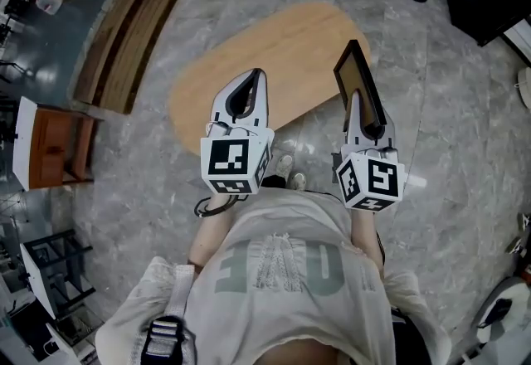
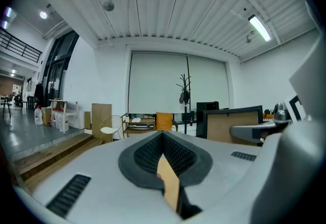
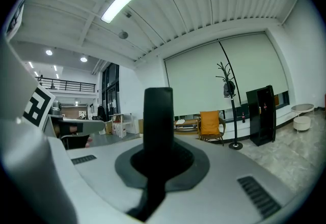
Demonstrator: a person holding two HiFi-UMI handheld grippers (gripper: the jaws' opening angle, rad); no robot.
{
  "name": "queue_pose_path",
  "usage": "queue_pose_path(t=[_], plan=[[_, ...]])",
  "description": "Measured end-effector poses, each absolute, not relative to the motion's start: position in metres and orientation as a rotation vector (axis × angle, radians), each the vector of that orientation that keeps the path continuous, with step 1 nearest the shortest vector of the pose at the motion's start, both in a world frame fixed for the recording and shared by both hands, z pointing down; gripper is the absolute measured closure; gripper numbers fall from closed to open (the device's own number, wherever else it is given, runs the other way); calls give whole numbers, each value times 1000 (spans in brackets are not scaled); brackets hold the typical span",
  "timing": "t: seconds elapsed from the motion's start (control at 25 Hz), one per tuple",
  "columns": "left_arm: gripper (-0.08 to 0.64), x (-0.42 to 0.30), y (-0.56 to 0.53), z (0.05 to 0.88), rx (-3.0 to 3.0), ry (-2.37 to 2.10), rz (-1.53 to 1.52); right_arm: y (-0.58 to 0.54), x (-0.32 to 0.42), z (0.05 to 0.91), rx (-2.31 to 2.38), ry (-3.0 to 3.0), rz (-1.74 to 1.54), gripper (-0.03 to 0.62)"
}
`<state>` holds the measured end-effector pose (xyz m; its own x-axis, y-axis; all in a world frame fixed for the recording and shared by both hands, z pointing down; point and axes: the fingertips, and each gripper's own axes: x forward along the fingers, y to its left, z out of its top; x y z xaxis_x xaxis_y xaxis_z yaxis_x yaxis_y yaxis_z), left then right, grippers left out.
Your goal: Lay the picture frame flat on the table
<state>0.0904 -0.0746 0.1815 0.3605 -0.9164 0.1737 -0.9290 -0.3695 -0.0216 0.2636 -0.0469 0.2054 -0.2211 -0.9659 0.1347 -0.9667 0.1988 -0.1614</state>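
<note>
While the head view looks straight down on the oval wooden surface (image 1: pixel 274 65), it alone shows where everything sits relative to it. The picture frame (image 1: pixel 361 85) stands on edge in the air over the right end of the surface, not lying on it, its brown back facing the middle of the surface. The right hand-held gripper (image 1: pixel 354 106) is clamped on the frame's lower edge. The left hand-held gripper (image 1: pixel 258 77) hangs over the near edge of the surface, left of the frame and apart from it, and carries nothing.

From along its own jaws, the right hand-held gripper (image 3: pixel 158 141) shows what the head view cannot: the jaws pinch the frame (image 3: pixel 158 111) tightly, and only its dark narrow edge is seen, rising upright between them. The surface is out of sight here; a coat stand (image 3: pixel 226 106) and a yellow chair (image 3: pixel 210 123) stand far behind.

The left hand-held gripper (image 2: pixel 163 134) view shows its jaws drawn together at the tips, with a tan sliver, coloured like the surface, in the slot behind them. To its right this view gives the frame (image 2: pixel 232 125) broadside, its tan back inside a dark border. The same coat stand (image 2: pixel 184 98) shows beyond.
</note>
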Motion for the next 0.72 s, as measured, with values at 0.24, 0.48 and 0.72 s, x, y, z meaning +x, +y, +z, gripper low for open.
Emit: queue_pose_path(t=[0.24, 0.48, 0.72], plan=[[551, 80, -99, 178, 2547, -1709, 190, -71, 242, 196, 1955, -2445, 280, 577], [551, 71, -116, 175, 2546, -1692, 187, -90, 218, 188, 1925, -2450, 263, 577], [551, 62, -126, 185, 2506, -1668, 230, -100, 203, 191, 1892, -2453, 267, 577]])
